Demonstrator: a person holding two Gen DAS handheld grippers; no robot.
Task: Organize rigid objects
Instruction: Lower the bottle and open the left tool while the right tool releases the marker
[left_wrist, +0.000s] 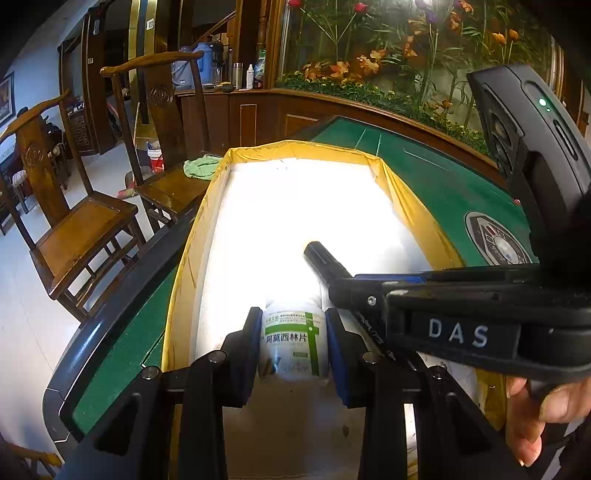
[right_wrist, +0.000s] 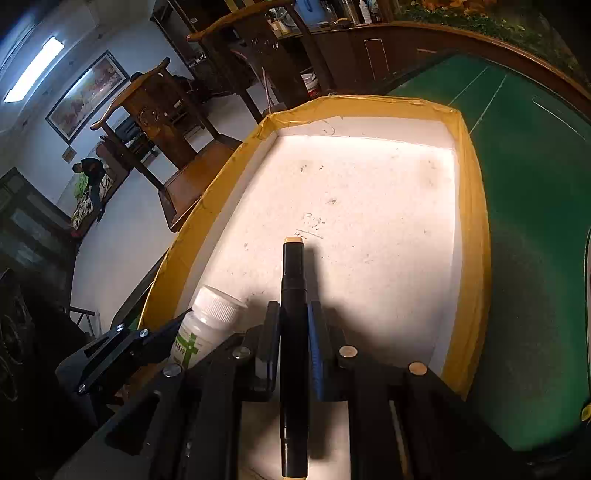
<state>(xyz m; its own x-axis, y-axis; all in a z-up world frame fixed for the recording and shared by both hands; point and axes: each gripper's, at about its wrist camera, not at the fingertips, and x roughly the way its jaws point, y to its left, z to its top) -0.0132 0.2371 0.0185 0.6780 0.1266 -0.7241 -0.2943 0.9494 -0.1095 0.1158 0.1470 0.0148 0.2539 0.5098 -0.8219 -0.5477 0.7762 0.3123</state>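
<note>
Nearest, the left tool (left_wrist: 293, 341) pinches a white pill bottle (left_wrist: 293, 339) and the right tool (right_wrist: 293, 328) a black marker (right_wrist: 293, 354), both poised over the yellow-rimmed tray (right_wrist: 474, 236) on the green tabletop (right_wrist: 535, 206), seemingly for setting down inside.

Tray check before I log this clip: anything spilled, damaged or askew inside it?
Nothing spilled. The tray floor shows only scuffs and faint handwriting. The bottle and marker are both gripped, neither lying loose.

wooden chairs (left_wrist: 79, 221) on pale floor (left_wrist: 22, 295)
</note>
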